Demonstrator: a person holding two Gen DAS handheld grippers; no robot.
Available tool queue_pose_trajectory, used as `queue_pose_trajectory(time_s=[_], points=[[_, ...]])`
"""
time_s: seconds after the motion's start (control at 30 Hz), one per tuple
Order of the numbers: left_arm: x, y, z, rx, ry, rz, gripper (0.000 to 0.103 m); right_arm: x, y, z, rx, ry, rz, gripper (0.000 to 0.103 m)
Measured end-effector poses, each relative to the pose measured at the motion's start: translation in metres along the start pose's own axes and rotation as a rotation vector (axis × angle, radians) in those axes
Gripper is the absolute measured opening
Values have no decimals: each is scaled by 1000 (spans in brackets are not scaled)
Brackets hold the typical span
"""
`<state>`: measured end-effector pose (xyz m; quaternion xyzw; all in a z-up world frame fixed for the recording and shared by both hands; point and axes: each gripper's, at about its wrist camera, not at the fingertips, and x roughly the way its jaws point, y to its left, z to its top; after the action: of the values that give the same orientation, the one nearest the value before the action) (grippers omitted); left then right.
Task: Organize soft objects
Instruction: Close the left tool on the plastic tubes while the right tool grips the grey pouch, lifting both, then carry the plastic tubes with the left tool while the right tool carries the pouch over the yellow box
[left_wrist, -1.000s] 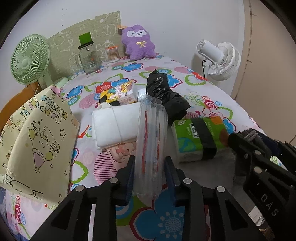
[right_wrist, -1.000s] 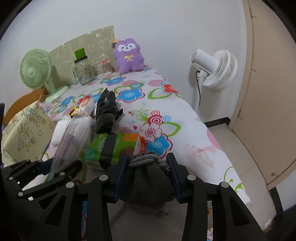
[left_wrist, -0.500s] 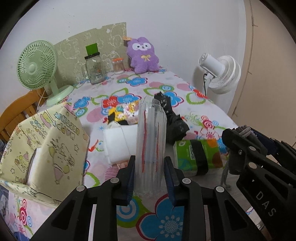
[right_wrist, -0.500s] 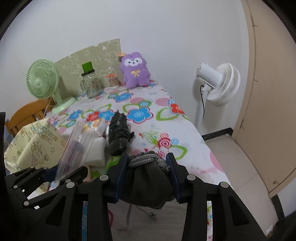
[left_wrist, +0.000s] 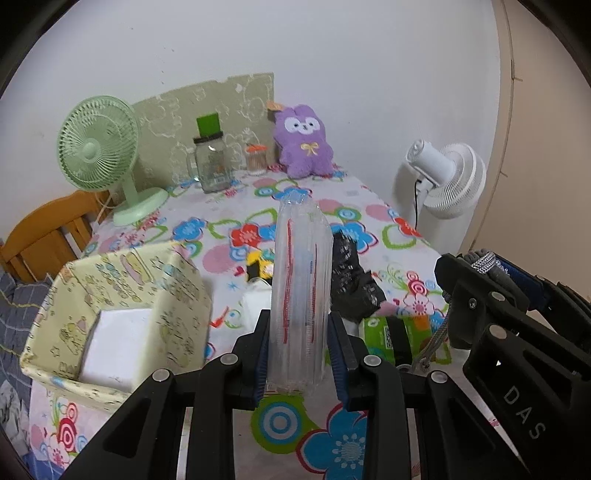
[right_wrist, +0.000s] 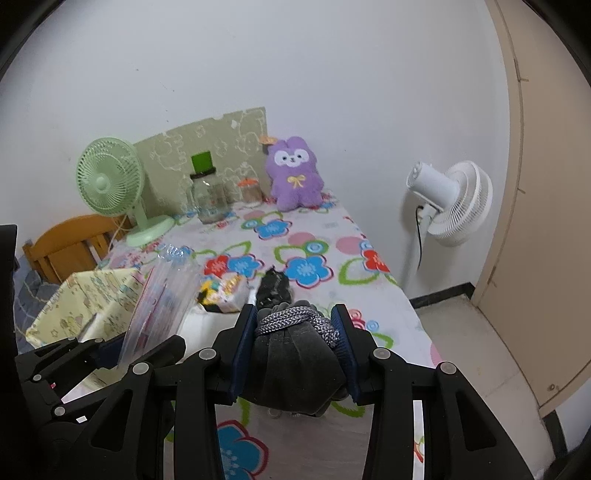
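Note:
My left gripper (left_wrist: 298, 350) is shut on a clear plastic pack (left_wrist: 299, 291) with red lines, held upright above the flowered table (left_wrist: 236, 229). It also shows in the right wrist view (right_wrist: 162, 299). My right gripper (right_wrist: 295, 343) is shut on a dark grey drawstring pouch (right_wrist: 295, 365) with a braided cord. A yellow fabric box (left_wrist: 122, 302) at the left holds a white folded item (left_wrist: 118, 343). On the table lie a black bag (left_wrist: 351, 280), a green tissue pack (left_wrist: 391, 332) and a yellow snack pack (right_wrist: 221, 291).
A purple plush (left_wrist: 303, 140), a glass jar (left_wrist: 210, 162) and a green fan (left_wrist: 99, 147) stand at the table's back. A white floor fan (left_wrist: 443, 181) stands right of the table. A wooden chair (left_wrist: 48, 232) is at the left.
Both grippers have risen and pulled back from the table with their loads. The inside of the yellow box has come into view.

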<state>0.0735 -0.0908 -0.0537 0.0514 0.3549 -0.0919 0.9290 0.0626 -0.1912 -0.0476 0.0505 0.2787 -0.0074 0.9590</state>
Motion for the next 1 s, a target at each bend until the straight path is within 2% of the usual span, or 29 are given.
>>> queue_pose_trajectory(time_s=[0.53, 1.0], points=[[-44, 28, 16, -17, -75, 57, 29, -34, 40, 30, -44, -70, 51, 45], [-59, 64, 22, -52, -117, 112, 28, -33, 79, 45, -68, -85, 112, 45]])
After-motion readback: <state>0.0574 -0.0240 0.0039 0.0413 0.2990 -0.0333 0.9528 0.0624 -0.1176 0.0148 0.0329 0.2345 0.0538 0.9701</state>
